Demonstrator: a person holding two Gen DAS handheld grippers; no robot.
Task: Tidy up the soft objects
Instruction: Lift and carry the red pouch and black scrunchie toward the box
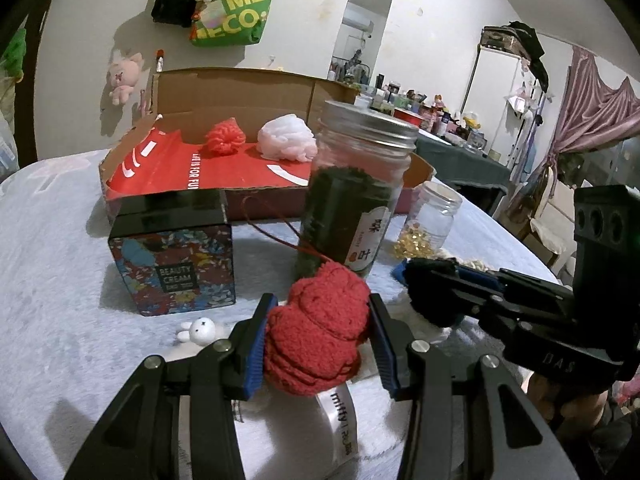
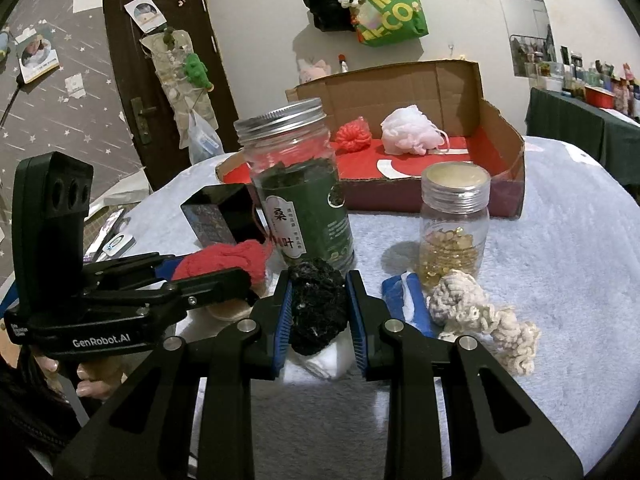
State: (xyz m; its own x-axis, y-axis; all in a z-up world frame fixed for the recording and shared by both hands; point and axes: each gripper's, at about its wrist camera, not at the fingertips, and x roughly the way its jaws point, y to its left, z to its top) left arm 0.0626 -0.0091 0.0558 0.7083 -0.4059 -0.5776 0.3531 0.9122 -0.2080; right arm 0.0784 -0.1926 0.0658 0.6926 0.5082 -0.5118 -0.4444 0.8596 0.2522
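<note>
My left gripper (image 1: 318, 338) is shut on a dark red knitted ball (image 1: 320, 332), with a white Miffy plush (image 1: 304, 428) just below it. My right gripper (image 2: 318, 312) is shut on a black knitted ball (image 2: 318, 308) above something white. The two grippers are side by side; the right one shows in the left wrist view (image 1: 434, 292), the left one in the right wrist view (image 2: 224, 268). A cardboard box (image 1: 240, 88) with a red floor holds an orange-red ball (image 1: 224, 138) and a white mesh puff (image 1: 286, 142). A cream knitted piece (image 2: 476, 312) lies on the table at the right.
A tall tea jar (image 1: 356, 184) stands between the grippers and the box. A small jar of yellow capsules (image 2: 454, 224), a patterned tin (image 1: 172, 256), a tiny white bunny figure (image 1: 200, 330) and a blue-white cloth (image 2: 408, 300) sit on the pale fuzzy tablecloth (image 1: 52, 260).
</note>
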